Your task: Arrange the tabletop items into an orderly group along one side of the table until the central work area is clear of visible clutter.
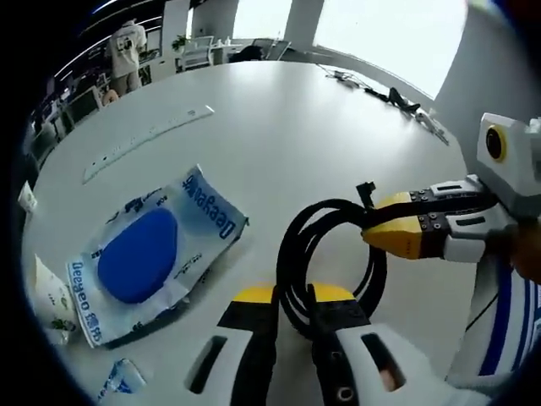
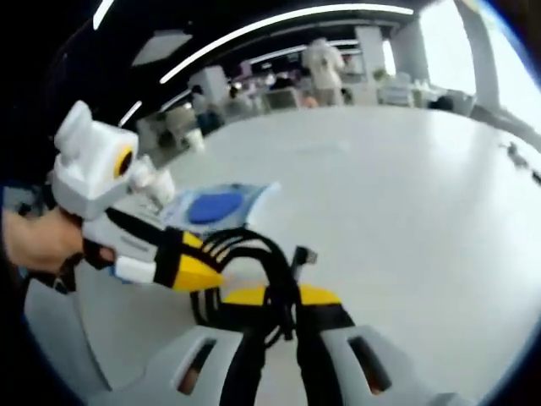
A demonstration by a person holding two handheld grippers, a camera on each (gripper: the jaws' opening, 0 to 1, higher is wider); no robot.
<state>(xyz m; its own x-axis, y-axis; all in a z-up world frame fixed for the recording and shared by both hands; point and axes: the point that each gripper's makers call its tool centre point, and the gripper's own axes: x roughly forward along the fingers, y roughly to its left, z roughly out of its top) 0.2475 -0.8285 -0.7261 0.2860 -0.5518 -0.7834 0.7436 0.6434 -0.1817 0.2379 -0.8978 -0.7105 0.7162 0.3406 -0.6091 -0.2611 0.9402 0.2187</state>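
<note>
Both tools gripped the coiled black cable [image 1: 325, 254] near the tabletop [image 1: 296, 127] centre: the left tool [image 1: 292, 296] closed over its near loop, the right tool [image 1: 380, 233] clamped on its far side. Best carried together, keeping the coil intact, past the blue pouch [image 1: 152, 254] just beside it, toward the open far edge.
</note>
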